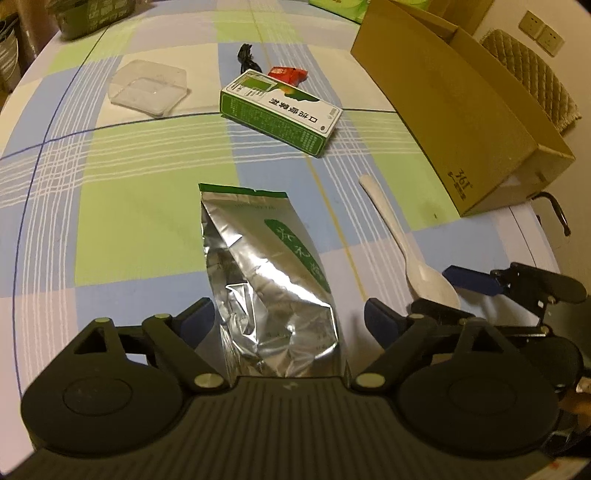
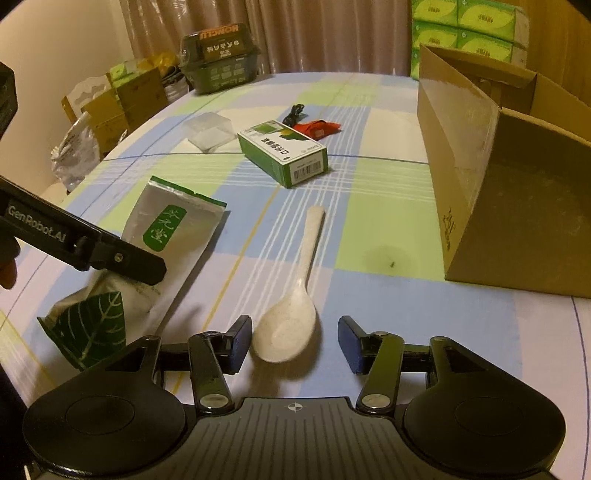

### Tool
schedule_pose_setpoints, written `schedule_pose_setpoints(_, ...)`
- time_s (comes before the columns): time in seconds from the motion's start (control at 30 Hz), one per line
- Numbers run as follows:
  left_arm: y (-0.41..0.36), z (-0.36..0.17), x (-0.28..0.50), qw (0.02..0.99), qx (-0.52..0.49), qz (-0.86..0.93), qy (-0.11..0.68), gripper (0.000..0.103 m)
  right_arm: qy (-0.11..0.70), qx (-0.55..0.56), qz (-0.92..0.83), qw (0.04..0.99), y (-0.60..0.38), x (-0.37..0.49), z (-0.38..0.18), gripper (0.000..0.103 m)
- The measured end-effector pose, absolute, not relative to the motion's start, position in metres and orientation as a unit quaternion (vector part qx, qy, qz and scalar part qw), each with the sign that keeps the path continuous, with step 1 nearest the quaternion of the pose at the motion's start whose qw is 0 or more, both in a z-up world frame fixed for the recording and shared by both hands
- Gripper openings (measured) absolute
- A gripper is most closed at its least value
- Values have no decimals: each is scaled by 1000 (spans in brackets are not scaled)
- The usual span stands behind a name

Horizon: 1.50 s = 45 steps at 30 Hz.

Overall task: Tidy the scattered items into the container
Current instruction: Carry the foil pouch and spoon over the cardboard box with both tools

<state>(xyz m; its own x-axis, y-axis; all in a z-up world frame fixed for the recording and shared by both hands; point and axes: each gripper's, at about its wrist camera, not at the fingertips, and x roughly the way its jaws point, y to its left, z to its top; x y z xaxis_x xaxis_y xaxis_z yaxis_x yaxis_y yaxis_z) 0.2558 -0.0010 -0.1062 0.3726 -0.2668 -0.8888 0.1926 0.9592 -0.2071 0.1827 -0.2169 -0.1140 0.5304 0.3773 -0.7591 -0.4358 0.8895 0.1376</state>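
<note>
A silver foil pouch (image 1: pixel 266 280) with a green label lies between the fingers of my left gripper (image 1: pixel 290 325), which is open; the right pad stands clear of the pouch. A white spoon (image 2: pixel 295 299) lies with its bowl between the fingers of my right gripper (image 2: pixel 295 343), also open, with a gap on the right side. The pouch (image 2: pixel 166 236) sits left of the spoon, under one left-gripper finger (image 2: pixel 129 258). The open cardboard box (image 2: pixel 517 221) stands at the right. Farther back lie a green-and-white carton (image 2: pixel 284 151), a red packet (image 2: pixel 317 127), a black cable (image 2: pixel 293 112) and a clear tub (image 2: pixel 210 131).
The checked tablecloth (image 2: pixel 369 229) covers a round table. A dark food container (image 2: pixel 221 59) sits at the far edge and green tissue packs (image 2: pixel 469 22) stand behind the box. Boxes and bags (image 2: pixel 110 99) crowd the floor at the left. A padded chair (image 1: pixel 532 81) is beyond the cardboard box (image 1: pixel 461 110).
</note>
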Motion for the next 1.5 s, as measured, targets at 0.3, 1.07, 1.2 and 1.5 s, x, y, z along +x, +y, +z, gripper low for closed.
schedule_pose_setpoints(0.3,0,-122,259,822,-22,-136,553,73,429,-33,215,877,-211,187,-114,49)
schedule_pose_setpoints(1.07,0,-111,246,829,-22,-156,537,57,397,-89,205,890,-206,172,-105,29)
schedule_pose_setpoints(1.2,0,-109,244,830,-29,-160,534,56,395,-88,206,891,-207,170,-102,29)
schedule_pose_setpoints(1.5,0,-97,245,835,-39,-164,523,56,381,-85,207,897,-209,169,-89,29)
